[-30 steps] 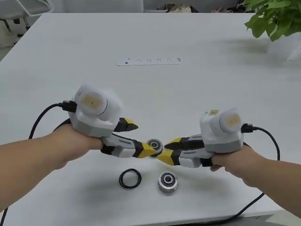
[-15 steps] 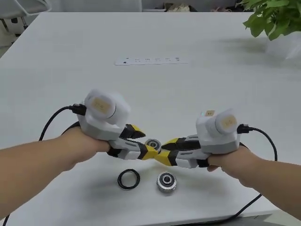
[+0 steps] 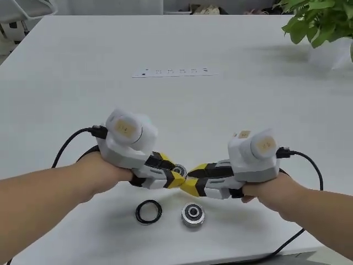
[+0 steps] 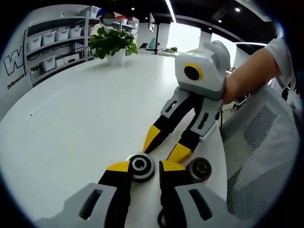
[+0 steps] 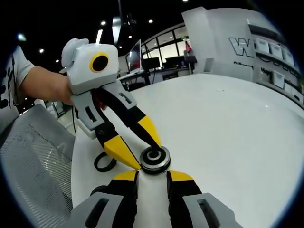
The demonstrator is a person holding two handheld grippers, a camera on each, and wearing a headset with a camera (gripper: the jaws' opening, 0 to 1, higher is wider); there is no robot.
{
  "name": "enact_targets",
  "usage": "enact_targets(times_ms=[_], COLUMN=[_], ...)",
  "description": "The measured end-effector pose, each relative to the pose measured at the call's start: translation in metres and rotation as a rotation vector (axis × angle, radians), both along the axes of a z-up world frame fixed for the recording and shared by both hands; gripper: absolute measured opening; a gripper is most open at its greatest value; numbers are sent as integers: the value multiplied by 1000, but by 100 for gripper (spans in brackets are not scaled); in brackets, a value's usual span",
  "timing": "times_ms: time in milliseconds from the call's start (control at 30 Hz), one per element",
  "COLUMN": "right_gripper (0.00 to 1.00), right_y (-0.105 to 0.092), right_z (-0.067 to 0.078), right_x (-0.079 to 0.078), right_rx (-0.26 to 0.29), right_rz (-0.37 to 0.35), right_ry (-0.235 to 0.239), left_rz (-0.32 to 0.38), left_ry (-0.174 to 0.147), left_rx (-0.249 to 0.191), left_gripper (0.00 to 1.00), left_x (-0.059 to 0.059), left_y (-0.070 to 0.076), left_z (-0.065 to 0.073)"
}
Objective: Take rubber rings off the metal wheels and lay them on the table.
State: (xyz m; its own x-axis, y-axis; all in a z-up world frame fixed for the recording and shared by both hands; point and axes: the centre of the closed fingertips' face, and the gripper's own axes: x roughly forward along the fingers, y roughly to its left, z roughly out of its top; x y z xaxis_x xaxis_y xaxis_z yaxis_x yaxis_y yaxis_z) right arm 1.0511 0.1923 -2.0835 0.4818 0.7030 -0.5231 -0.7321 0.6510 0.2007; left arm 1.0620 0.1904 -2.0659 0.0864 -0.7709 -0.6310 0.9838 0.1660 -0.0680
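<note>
Head view: a white table (image 3: 248, 99) is recorded, with two grippers held tip to tip at its near edge. The left gripper (image 3: 172, 170) is clenched on a wheel (image 3: 180, 171), one tip pressed to each side of its dark outer band. The right gripper (image 3: 190, 178) is held with jaws parted and nothing clasped, its tips just beside that wheel. Whether the wheel is lifted or resting on the table cannot be told. A loose black ring (image 3: 148, 211) is laid flat on the table, nearer than the grippers and to the left. A second wheel (image 3: 192, 214) is laid just right of the ring, apart from it. A power strip (image 3: 174, 72) is noted at the far centre, and a plant (image 3: 317, 22) at the far right corner.
</note>
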Motion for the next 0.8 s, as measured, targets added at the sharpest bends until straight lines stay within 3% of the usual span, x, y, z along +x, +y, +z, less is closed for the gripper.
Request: enact_targets(times_ms=[333, 433, 533, 800], right_gripper=[21, 21, 21, 22], right_y=[0, 0, 0, -1], right_z=[0, 0, 0, 1], right_x=[-1, -1, 0, 4], right_rx=[2, 3, 3, 0], right_rz=[-1, -2, -3, -16], right_ry=[-1, -2, -2, -17], left_rz=[31, -1, -14, -4], left_ry=[0, -52, -78, -91], left_rx=[-9, 16, 26, 28], left_gripper=[12, 11, 10, 8], left_x=[5, 5, 4, 6], left_y=[1, 1, 0, 2], left_z=[0, -2, -2, -1])
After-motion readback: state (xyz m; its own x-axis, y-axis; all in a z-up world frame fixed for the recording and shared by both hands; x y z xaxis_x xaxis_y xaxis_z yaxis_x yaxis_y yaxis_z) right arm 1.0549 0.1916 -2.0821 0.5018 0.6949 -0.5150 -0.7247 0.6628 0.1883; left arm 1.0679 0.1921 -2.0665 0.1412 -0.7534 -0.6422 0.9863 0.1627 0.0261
